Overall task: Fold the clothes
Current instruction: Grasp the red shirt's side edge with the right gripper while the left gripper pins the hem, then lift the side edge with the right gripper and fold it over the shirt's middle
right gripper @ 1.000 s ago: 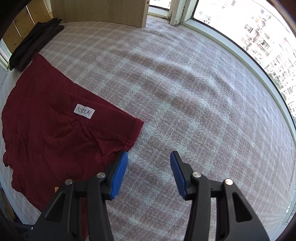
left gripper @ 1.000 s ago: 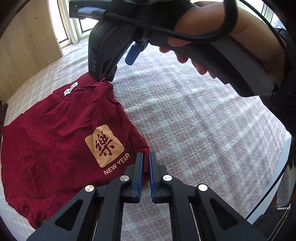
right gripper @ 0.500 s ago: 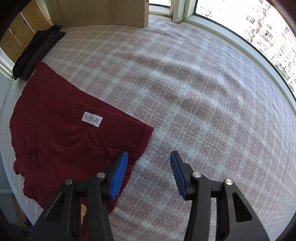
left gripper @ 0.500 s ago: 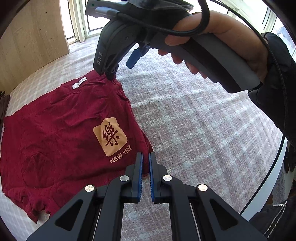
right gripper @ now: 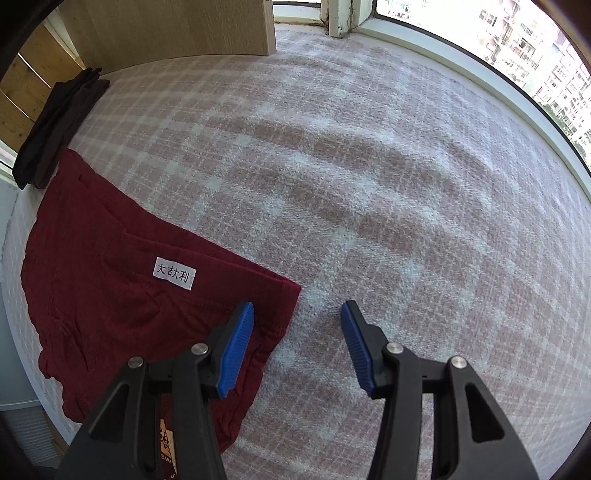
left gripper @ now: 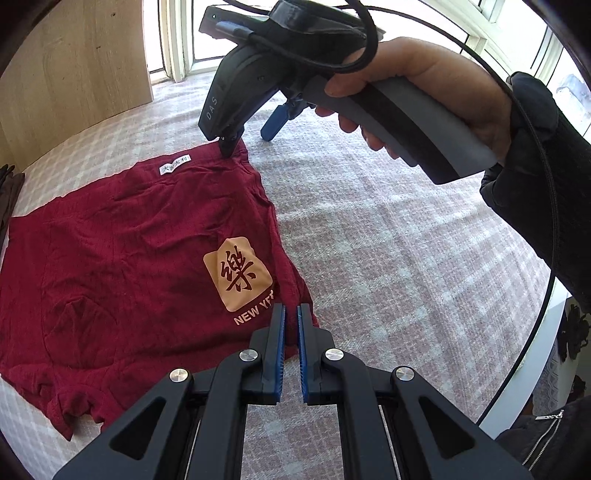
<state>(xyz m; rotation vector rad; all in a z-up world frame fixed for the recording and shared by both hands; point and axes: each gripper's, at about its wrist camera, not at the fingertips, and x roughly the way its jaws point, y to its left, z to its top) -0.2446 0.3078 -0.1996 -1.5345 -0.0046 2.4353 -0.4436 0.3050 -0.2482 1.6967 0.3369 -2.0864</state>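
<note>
Fingers of the left gripper [left gripper: 291, 347] are sitting almost together with nothing between them, hanging over the near corner of the dark red shorts [left gripper: 140, 266], probably lining up on that hem. Those shorts are lying spread flat on the pink checked blanket [right gripper: 388, 192], wrinkled, showing a tan patch [left gripper: 238, 273] lettered NEW YEAR and a small white label [right gripper: 173, 278] at the waistband. Farther off, the right gripper [right gripper: 297, 343] is standing wide apart, one finger touching down on the far corner, seemingly readying a pinch; the person's hand [left gripper: 417, 92] is gripping its handle. Beyond, a dark garment [right gripper: 59, 125] is lying against the wooden panel [right gripper: 173, 29].
</note>
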